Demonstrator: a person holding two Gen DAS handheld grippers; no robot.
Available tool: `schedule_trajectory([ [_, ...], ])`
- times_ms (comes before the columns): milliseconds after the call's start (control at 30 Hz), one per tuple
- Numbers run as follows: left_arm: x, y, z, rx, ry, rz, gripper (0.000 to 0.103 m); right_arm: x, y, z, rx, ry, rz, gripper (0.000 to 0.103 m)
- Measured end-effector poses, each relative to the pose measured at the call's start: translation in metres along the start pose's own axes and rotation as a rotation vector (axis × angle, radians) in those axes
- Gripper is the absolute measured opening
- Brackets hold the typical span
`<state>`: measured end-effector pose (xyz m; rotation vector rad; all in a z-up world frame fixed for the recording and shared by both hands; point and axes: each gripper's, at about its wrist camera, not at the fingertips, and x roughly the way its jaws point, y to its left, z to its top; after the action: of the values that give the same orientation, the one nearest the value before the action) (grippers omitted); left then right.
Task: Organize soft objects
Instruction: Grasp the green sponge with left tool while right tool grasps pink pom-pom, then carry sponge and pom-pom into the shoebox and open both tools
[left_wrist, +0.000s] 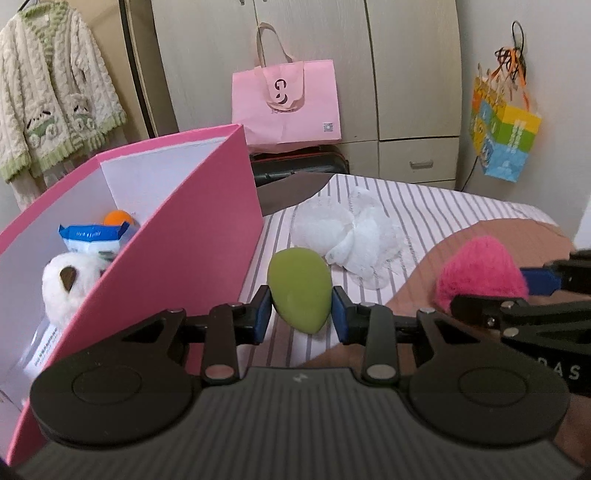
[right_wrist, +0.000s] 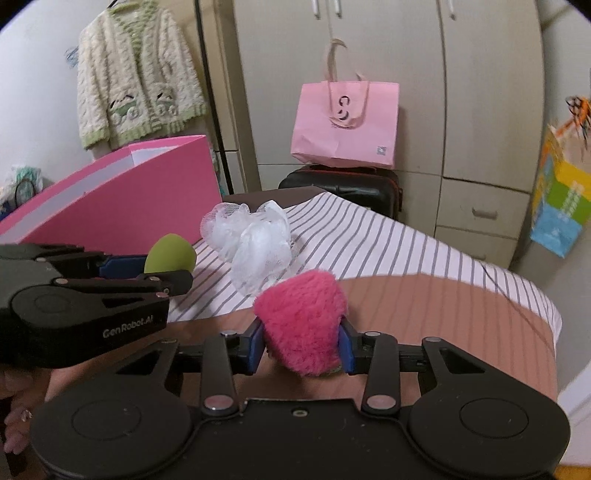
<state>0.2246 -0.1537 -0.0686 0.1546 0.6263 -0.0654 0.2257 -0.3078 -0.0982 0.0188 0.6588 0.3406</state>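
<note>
My left gripper (left_wrist: 301, 315) pinches the sponge (left_wrist: 300, 290), box (left_wrist: 192, 236) at ten o'clock; my right gripper (right_wrist: 303, 349) squeezes the puff (right_wrist: 301, 325) — either could squirt free, being soft.

A green egg-shaped sponge (left_wrist: 300, 291) sits between blue pads (left_wrist: 263, 314); a hot-pink fluffy puff (right_wrist: 303, 325) too. The mesh bath pouf (right_wrist: 251, 240) is white, the storage box (left_wrist: 207, 206) pink outside, white inside. The bed sheet (right_wrist: 369, 236) has grey stripes on white, with a plain brown area.
</note>
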Motion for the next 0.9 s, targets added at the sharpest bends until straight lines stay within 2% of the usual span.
schedule_trajectory([
  [267,-0.029,0.013,-0.014,-0.015,-0.036,-0.098,0.033,-0.023,0.019,-0.015,0.042,-0.024,-0.023,0.044],
  [500,-0.055,0.03,-0.026,-0.004,-0.032,-0.248,0.033,-0.042,0.043,-0.031,0.033,-0.045,-0.092,0.044],
  [633,-0.07,0.043,-0.028,-0.006,-0.022,-0.34,0.033,-0.05,0.055,-0.039,0.008,-0.014,-0.133,0.045],
  [767,-0.088,0.054,-0.029,0.03,-0.007,-0.399,0.033,-0.061,0.063,-0.046,0.007,0.015,-0.153,0.045],
  [867,-0.106,0.063,-0.029,0.084,-0.022,-0.439,0.032,-0.068,0.066,-0.049,0.042,0.055,-0.141,0.045],
  [900,-0.113,0.067,-0.03,0.094,-0.032,-0.453,0.032,-0.07,0.065,-0.049,0.069,0.078,-0.11,0.045],
])
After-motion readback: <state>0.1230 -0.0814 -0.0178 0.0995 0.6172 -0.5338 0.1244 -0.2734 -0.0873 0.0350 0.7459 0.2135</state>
